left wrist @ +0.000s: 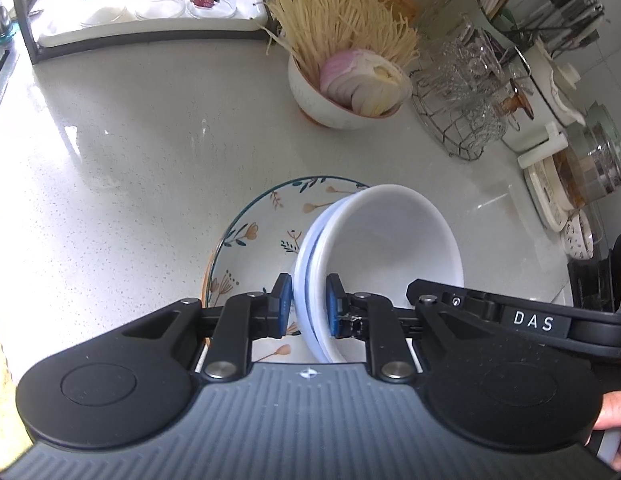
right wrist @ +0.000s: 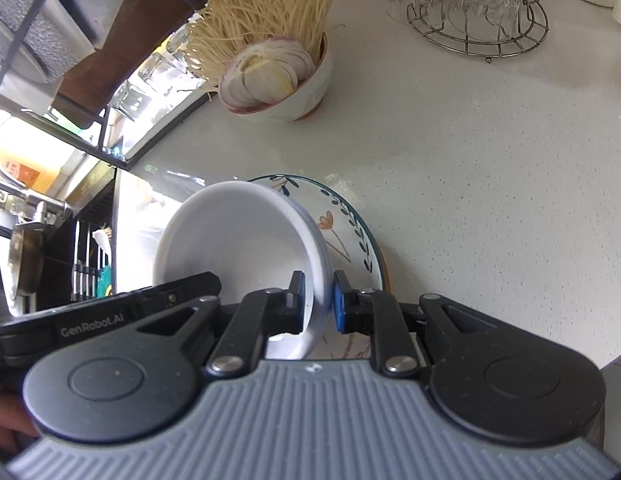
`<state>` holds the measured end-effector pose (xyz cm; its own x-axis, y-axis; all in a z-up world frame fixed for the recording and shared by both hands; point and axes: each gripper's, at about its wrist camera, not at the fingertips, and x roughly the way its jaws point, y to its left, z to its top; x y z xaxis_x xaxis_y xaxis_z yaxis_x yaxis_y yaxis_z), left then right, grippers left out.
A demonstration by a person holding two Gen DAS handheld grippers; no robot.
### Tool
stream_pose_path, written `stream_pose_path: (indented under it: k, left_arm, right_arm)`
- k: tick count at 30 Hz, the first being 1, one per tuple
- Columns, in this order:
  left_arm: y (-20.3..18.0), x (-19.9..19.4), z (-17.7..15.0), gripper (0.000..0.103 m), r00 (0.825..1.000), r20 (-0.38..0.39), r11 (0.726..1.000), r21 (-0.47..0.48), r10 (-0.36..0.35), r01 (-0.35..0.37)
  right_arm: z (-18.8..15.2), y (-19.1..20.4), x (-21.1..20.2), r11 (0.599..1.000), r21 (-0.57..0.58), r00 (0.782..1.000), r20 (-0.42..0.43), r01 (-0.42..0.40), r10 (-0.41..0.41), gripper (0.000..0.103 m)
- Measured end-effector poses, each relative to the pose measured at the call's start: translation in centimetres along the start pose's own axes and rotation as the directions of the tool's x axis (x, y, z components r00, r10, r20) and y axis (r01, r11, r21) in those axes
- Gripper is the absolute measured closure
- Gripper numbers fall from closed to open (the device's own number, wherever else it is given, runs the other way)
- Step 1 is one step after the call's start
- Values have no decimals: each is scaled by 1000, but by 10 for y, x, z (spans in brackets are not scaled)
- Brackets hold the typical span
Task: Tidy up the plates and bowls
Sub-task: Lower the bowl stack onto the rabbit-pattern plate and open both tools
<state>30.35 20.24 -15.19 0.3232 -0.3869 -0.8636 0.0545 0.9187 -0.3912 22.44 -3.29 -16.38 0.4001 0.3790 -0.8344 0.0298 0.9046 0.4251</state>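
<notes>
Two stacked white bowls (left wrist: 386,240) sit over a floral plate (left wrist: 254,236) on the pale counter. My left gripper (left wrist: 308,304) is shut on the left rim of the white bowls, one blue pad inside and one outside. My right gripper (right wrist: 318,300) is shut on the right rim of the same white bowls (right wrist: 238,240), with the floral plate (right wrist: 350,224) just beyond. The other gripper's body shows at each view's edge. Whether the bowls rest on the plate or hang just above it I cannot tell.
A bowl of noodles and sliced onion (left wrist: 342,92) stands behind the plate. A wire rack of glassware (left wrist: 462,96) is at the right, with jars and utensils beyond. A white tray of upturned glasses (left wrist: 150,4) is at the back left. The sink and faucet (right wrist: 34,208) lie left.
</notes>
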Motion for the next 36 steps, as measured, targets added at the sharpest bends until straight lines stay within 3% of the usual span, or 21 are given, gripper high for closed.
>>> stream_pose_path:
  k: [10, 13, 14, 36]
  left_arm:
    - [0, 2, 5, 80, 1000, 1, 1000, 7, 16, -16]
    - [0, -4, 6, 63, 1000, 8, 1000, -7, -11, 11]
    - [1, -8, 7, 62, 1000, 21, 1000, -16, -15, 15]
    - [-30, -79, 7, 62, 983, 182, 998, 61, 1, -12]
  right_arm:
    - [1, -5, -1, 1000, 14, 1000, 13, -20, 20, 84]
    - [0, -5, -8, 999, 10, 999, 32, -32, 32, 62]
    - [0, -4, -10, 999, 13, 998, 42, -40, 39, 57]
    - [-2, 7, -81, 998, -43, 972, 230, -43, 52, 56]
